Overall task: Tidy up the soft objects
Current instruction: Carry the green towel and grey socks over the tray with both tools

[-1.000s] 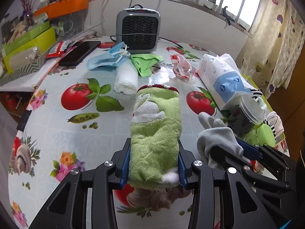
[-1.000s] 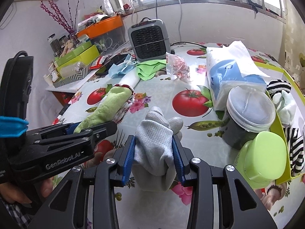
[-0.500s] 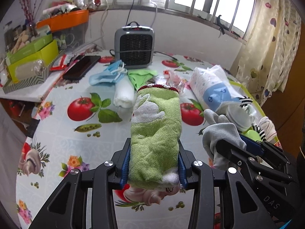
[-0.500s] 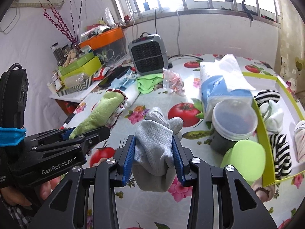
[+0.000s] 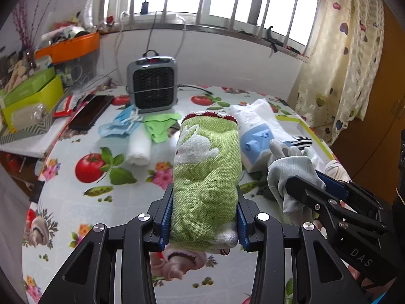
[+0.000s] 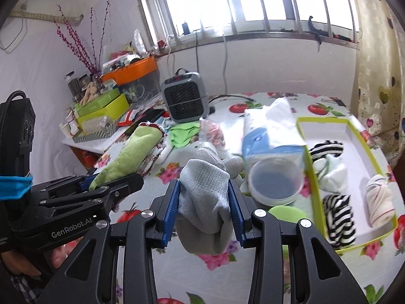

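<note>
In the left wrist view, your left gripper (image 5: 203, 217) clamps the green towel roll (image 5: 206, 174), its long axis running straight ahead of the jaws. In the right wrist view, your right gripper (image 6: 203, 210) pinches the grey cloth (image 6: 205, 197); the yellow-rimmed box (image 6: 312, 177) lies ahead to the right, nearer this hand.

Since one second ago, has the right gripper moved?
Yes. The right gripper, shut on the grey cloth, has risen: in its view the heater sits lower and more of the yellow-rimmed box shows.

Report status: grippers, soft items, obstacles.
Left hand-held gripper shut on green towel. Right hand-held gripper shut on grey glove. Both off the table. Tub and tissue pack stand before tray.
</note>
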The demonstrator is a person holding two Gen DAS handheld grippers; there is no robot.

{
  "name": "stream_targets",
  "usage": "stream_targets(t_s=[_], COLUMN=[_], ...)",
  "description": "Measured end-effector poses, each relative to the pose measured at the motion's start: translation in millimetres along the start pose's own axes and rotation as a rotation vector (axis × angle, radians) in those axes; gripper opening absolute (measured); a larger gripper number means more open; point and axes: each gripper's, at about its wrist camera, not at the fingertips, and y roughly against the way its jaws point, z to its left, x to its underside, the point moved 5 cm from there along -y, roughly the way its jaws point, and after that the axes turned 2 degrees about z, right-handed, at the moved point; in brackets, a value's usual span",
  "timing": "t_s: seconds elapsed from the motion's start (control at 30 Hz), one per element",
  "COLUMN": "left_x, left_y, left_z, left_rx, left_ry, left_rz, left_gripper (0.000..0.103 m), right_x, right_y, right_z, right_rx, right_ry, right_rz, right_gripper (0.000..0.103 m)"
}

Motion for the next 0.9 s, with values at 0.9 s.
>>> stream_targets(t_s=[0.9], left_x=[-52.9], left_y=[-46.6], left_z=[-107.4], left_rx=[0.151], left_ry=[-0.119], left_rz=[0.021], left_gripper=[0.039], right_x=[-20.0], right_y=[37.6], right_z=[-121.7], right_rx=[0.159], right_ry=[-0.124], right_rz=[-0.066], right_gripper=[0.039])
